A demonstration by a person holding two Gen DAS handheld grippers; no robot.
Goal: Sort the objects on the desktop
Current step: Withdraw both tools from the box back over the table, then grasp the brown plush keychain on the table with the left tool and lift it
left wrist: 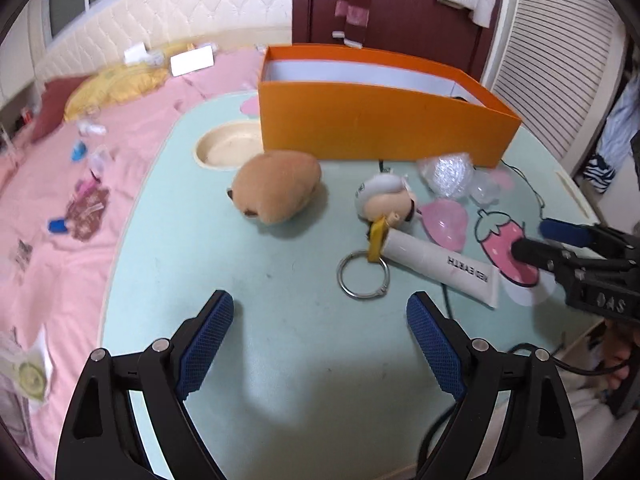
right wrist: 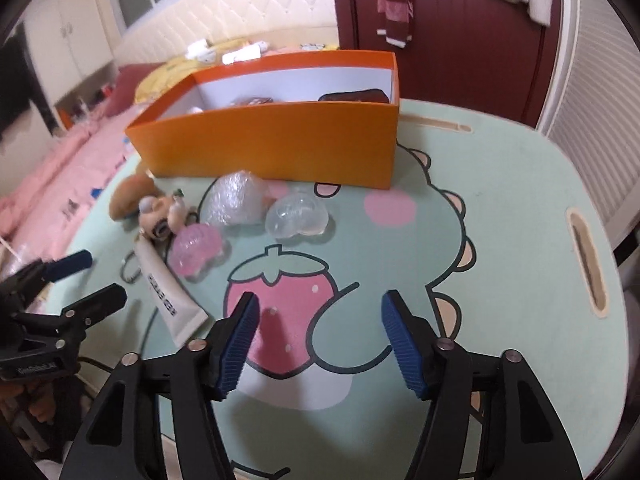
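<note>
On the mint-green table [left wrist: 240, 260] stands an orange box [left wrist: 380, 120] [right wrist: 280, 140] with dark items [right wrist: 356, 96] inside. In front of it lie a brown plush [left wrist: 276, 186], a small doll keychain [left wrist: 386, 198] with a metal ring [left wrist: 362, 276], a white tube [left wrist: 440, 266] [right wrist: 168, 296], a pink plastic shell [left wrist: 446, 220] [right wrist: 196, 252], a bubble-wrap bundle [right wrist: 236, 200] and a clear plastic shell [right wrist: 298, 216]. My left gripper [left wrist: 320, 304] is open over bare table, short of the ring. My right gripper [right wrist: 319, 304] is open above the printed strawberry, holding nothing.
A round cup recess [left wrist: 228, 148] sits left of the box, and a handle slot [right wrist: 588, 264] is cut in the table's right edge. A pink bed [left wrist: 60, 208] strewn with small items lies to the left. A dark red door [right wrist: 460, 20] with hanging clothes is behind.
</note>
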